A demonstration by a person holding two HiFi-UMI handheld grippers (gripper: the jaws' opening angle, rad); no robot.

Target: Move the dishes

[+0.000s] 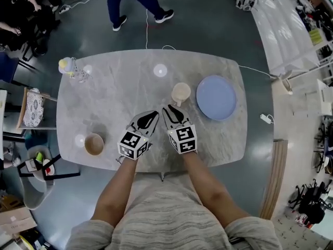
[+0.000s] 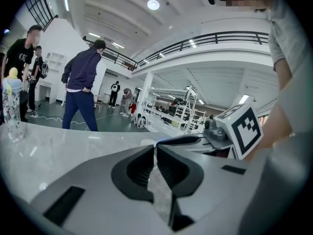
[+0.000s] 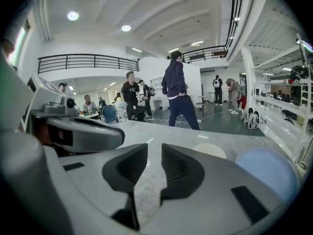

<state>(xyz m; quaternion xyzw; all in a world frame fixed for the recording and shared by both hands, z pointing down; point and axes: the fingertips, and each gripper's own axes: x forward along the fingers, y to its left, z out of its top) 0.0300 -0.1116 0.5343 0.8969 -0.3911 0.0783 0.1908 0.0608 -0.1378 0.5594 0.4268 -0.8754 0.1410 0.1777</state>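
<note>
The blue plate (image 1: 216, 97) lies on the right side of the marble tabletop (image 1: 119, 87), with a cream cup (image 1: 181, 93) just beside it on its left. A brown-lined bowl (image 1: 94, 144) sits well apart from both, near the front left edge. The right tongs (image 1: 167, 110) hover just short of the cup, jaws a little apart with nothing between them; the left tongs (image 1: 154, 113), close alongside, seem closed to a hairline slit and empty, and a clear bottle (image 1: 68, 66) stands at the far left corner.
</note>
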